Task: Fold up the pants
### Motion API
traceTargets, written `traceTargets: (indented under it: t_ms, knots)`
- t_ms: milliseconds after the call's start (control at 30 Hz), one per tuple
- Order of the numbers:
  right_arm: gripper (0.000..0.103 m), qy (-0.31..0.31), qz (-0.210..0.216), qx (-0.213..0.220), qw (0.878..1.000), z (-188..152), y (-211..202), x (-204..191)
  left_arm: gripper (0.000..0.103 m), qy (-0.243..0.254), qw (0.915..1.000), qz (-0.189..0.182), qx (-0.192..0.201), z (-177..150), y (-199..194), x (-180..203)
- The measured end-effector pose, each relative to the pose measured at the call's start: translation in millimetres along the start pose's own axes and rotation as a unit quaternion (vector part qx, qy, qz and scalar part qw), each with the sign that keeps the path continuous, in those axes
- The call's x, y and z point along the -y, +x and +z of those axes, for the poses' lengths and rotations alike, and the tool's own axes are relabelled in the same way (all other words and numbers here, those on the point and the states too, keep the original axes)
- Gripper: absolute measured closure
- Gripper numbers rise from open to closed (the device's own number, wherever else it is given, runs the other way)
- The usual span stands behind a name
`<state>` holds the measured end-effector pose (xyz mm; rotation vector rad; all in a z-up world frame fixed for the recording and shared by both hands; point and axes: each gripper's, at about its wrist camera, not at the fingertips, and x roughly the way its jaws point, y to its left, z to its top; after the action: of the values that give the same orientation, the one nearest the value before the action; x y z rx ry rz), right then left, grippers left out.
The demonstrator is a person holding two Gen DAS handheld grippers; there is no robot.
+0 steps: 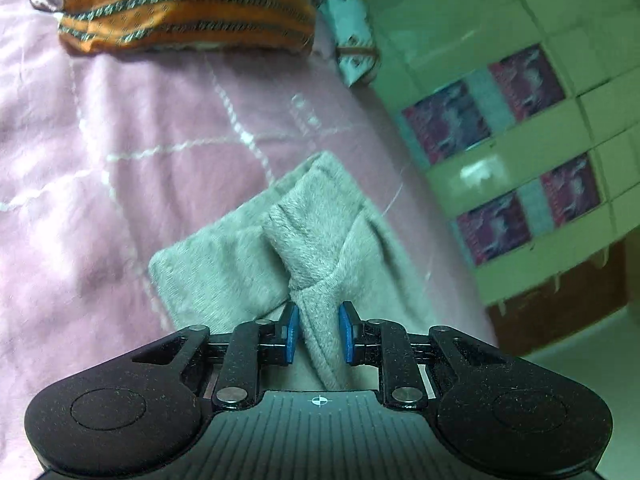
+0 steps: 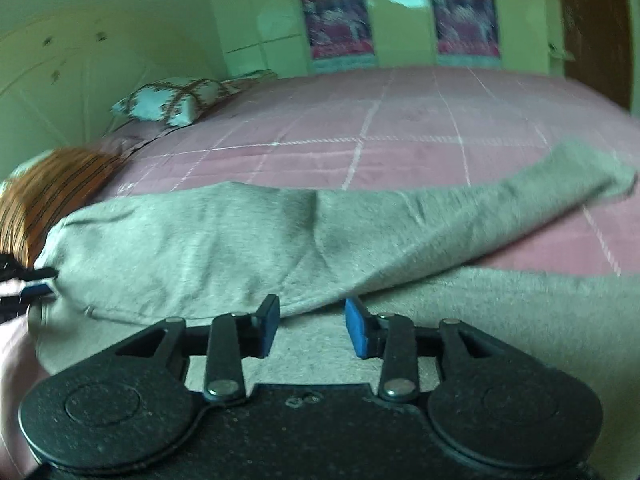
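Grey fleece pants (image 1: 256, 264) lie on a pink bedspread (image 1: 100, 160). My left gripper (image 1: 318, 332) has its blue pads on either side of a bunched fold of the pants and holds it, lifted off the bed. In the right wrist view the pants (image 2: 224, 240) stretch across the frame, one part folded over and raised, with its far end (image 2: 592, 168) reaching right. My right gripper (image 2: 312, 326) stands open just above the lower layer, at the edge of the raised fold. The left gripper's blue pad (image 2: 36, 290) shows at the far left, on the pants' end.
An orange striped pillow (image 1: 184, 0) lies at the head of the bed; it also shows in the right wrist view (image 2: 52, 196). A teal patterned cushion (image 2: 176, 100) lies beside it. Green tiled wall with pink pictures (image 2: 400, 20) runs along the far side of the bed.
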<state>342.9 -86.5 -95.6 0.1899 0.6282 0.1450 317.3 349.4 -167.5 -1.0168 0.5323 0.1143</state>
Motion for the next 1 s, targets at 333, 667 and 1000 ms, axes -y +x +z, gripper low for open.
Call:
traceTargets:
  t_ms: [333,667,1000]
  knots:
    - [0.065,0.213,0.026,-0.021,0.976,8,38,48,0.077,-0.006,0.9996,0.022,0.014,15,22,-1]
    - [0.103,0.151,0.068,0.038,0.985,32,-24,30,0.083,0.06,0.9979,-0.023,0.01,49,-21,41]
    - [0.103,0.141,0.049,-0.055,0.987,-56,-18,24,0.083,0.084,0.9943,0.056,-0.034,17,-37,-9]
